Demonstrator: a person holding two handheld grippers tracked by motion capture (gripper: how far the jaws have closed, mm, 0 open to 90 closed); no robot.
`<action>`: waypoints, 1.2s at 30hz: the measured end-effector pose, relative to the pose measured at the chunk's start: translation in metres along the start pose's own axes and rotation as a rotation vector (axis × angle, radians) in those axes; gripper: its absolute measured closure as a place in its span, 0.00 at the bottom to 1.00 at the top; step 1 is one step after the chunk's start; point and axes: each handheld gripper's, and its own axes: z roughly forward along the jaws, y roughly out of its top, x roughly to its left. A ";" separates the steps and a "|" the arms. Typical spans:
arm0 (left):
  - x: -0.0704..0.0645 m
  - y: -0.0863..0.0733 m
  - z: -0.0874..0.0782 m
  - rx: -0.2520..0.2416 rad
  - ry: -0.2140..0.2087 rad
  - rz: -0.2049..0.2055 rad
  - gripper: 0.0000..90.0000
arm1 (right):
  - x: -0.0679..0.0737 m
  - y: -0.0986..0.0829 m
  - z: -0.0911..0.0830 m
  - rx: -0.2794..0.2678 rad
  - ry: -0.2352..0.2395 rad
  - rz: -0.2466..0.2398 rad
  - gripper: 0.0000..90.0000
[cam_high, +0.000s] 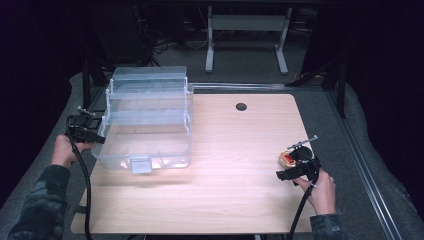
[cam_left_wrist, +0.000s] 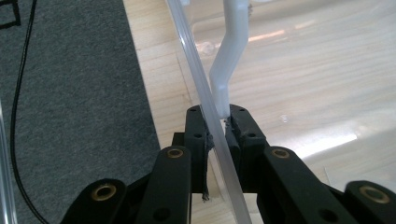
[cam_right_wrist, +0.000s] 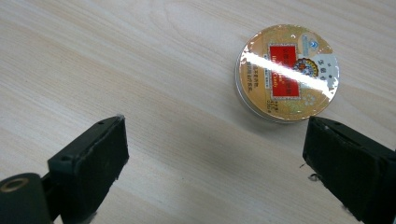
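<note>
Clear plastic organizer box (cam_high: 147, 120) sits on the left half of the wooden table (cam_high: 235, 200), tiers fanned open stepwise toward the back, latch tab at the front facing the person. Left gripper (cam_high: 84, 131) is at the box's left side, held by the person's left hand (cam_high: 65, 150) just off the table's left edge. In the left gripper view the jaws are pinched together on the box's thin clear side wall (cam_left_wrist: 205, 98), wall edge running diagonally up between the pads; white hinge arm (cam_left_wrist: 229, 60) of the box rises just beyond the jaw tips, touching or nearly touching the far jaw. Grey carpet (cam_left_wrist: 70, 93) to the left of the table edge in that view, black cable (cam_left_wrist: 18, 116) trailing over it.

Right gripper (cam_high: 295, 167) is at the right side of the table, held by the right hand (cam_high: 320, 192), well apart from the box. Jaws spread wide, nothing between them but bare tabletop. Round tin (cam_right_wrist: 286, 72) with gold and red label lies flat on the table, lid up, just ahead of the right-hand jaw in the right gripper view, off to that side rather than centred in the gap, not touched. In the high view the tin (cam_high: 287, 159) is just beside the gripper's tip, partly hidden by it
</note>
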 end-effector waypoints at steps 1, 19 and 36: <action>-0.002 0.000 0.000 -0.001 0.000 0.003 0.87 | 0.000 0.000 0.000 -0.003 0.002 0.000 0.07; -0.027 0.001 0.003 0.005 -0.014 0.056 0.84 | -0.007 0.000 -0.007 -0.035 0.024 0.025 0.07; -0.064 0.011 0.010 0.015 -0.038 0.116 0.82 | -0.012 -0.002 -0.013 -0.048 0.039 0.035 0.07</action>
